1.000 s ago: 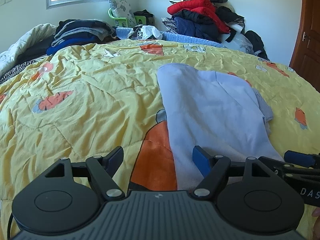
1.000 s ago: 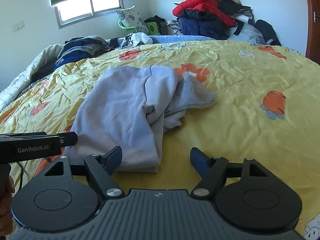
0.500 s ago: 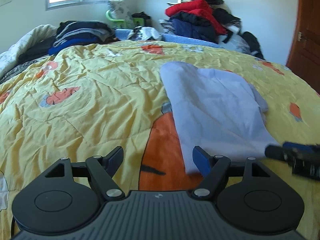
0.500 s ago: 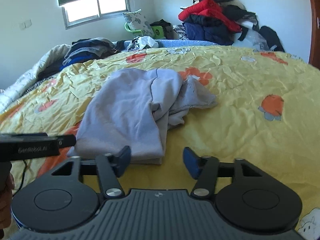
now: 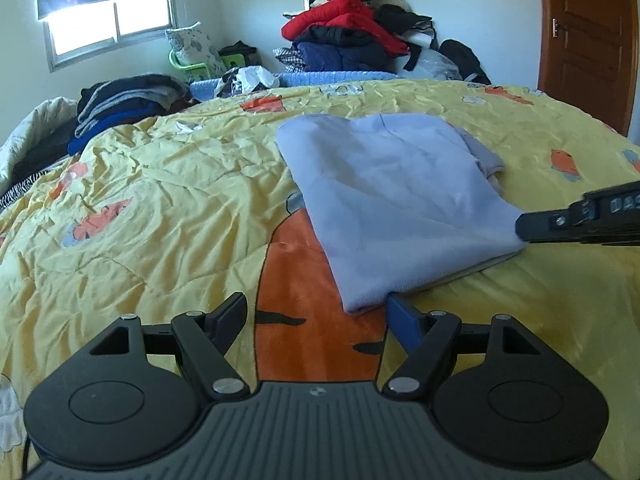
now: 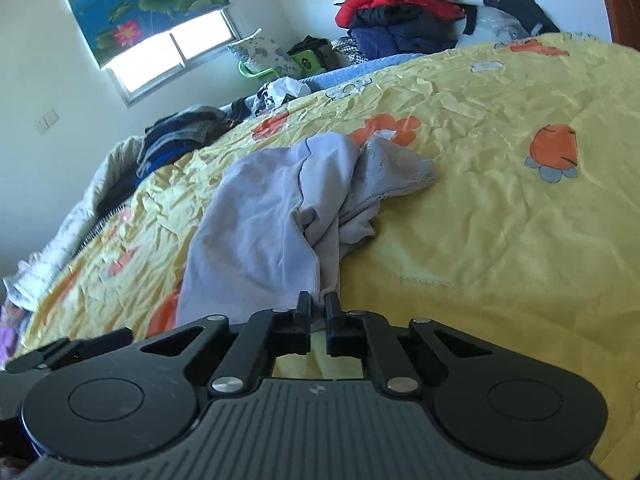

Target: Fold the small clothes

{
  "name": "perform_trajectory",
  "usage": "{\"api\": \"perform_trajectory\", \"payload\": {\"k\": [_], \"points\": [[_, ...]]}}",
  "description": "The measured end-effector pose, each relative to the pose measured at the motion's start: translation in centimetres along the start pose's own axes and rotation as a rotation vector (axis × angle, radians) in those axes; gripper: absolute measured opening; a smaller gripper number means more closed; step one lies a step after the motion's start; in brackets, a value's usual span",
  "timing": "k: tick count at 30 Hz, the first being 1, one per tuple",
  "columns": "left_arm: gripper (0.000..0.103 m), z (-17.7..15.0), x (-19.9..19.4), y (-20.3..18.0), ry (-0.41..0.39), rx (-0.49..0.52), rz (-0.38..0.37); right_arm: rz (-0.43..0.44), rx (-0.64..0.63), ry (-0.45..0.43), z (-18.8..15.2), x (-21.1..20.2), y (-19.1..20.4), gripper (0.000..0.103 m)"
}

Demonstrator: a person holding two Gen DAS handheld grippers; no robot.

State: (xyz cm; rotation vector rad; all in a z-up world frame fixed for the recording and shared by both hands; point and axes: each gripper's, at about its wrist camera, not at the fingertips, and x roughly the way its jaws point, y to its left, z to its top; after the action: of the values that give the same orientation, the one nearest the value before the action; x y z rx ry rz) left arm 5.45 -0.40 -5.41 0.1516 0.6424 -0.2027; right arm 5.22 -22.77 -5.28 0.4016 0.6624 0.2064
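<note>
Lying on the yellow quilt (image 5: 160, 208), the pale blue garment (image 5: 392, 200) looks light, soft and limp, a thin knit that will sag and crease wherever it is unsupported. It is best pinched at corners or along the hem, through all the layers at once, so that the fold travels as 1 piece.

On the left, the left gripper (image 5: 316, 314) has its 2 fingers spread wide and holds nothing. The garment's near left corner sits between them, closer to the right finger (image 5: 404, 320), apparently just above the cloth rather than touching it.

On the right, the right gripper (image 6: 318, 306) has its fingers drawn almost together on the garment's near right corner (image 6: 320, 296), a narrow fold of cloth pinched between them. From there the garment (image 6: 260, 232) runs away to the far left, with a crumpled sleeve or flap (image 6: 392, 168) bunched at its far right side.
</note>
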Motion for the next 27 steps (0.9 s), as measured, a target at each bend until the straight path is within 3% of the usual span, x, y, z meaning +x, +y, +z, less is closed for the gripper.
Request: {"api": "perform_trajectory", "payload": {"k": [8,10,17,18,22,24,27], "points": [[0.077,-0.3,-0.8,1.8,-0.053,-0.118,0.041,0.155,0.143,-0.022,1.1,-0.9,-0.7,0.007],[0.084,-0.3,-0.4,2.3,-0.026,-0.132,0.045,0.193,0.168,-0.013,1.2,-0.9,-0.7,0.007],[0.085,-0.9,-0.8,2.5,0.011,-0.120,0.051,0.021,0.028,0.036,-0.5,0.4,0.0,0.008],[0.085,-0.9,-1.1,2.6,0.013,-0.119,0.052,0.009,0.020,0.043,-0.6,0.4,0.0,0.018],[0.085,-0.6,-2.6,3.5,-0.004,-0.167,0.039,-0.083,-0.065,-0.058,-0.3,-1.5,1.3,0.019],[0.085,0.4,-2.8,3.7,-0.018,-0.198,0.012,-0.080,-0.138,-0.085,0.0,-1.9,2.5,0.019],[0.085,1.4,-1.6,3.1,-0.010,-0.189,0.014,-0.006,-0.146,-0.041,0.3,-0.7,3.3,0.019]]}}
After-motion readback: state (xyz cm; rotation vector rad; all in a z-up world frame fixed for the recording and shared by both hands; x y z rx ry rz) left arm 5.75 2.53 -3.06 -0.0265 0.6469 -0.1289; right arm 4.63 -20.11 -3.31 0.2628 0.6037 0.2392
